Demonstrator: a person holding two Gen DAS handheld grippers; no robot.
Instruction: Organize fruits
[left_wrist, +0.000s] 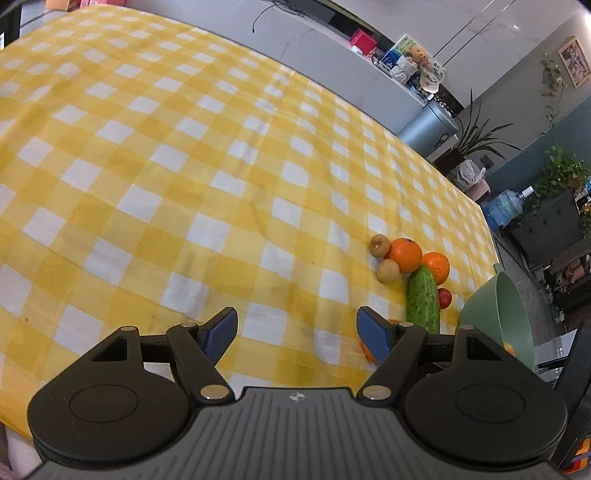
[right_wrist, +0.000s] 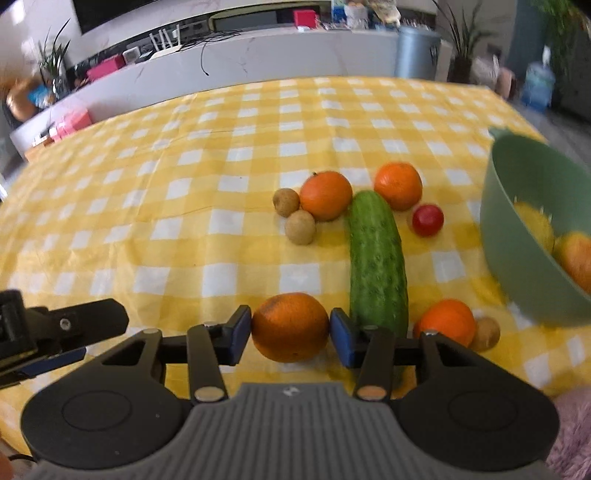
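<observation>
On the tablecloth a cucumber lies lengthwise, two oranges at its far end, one either side. A bowl sits to the right (fruit inside). The nearest orange sits left of the cucumber's near end.

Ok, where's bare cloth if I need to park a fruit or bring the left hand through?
Free: the checked tablecloth left of the small brown fruits, and the far strip behind the oranges. Crowded: around the cucumber, between the tomato and the green bowl.
</observation>
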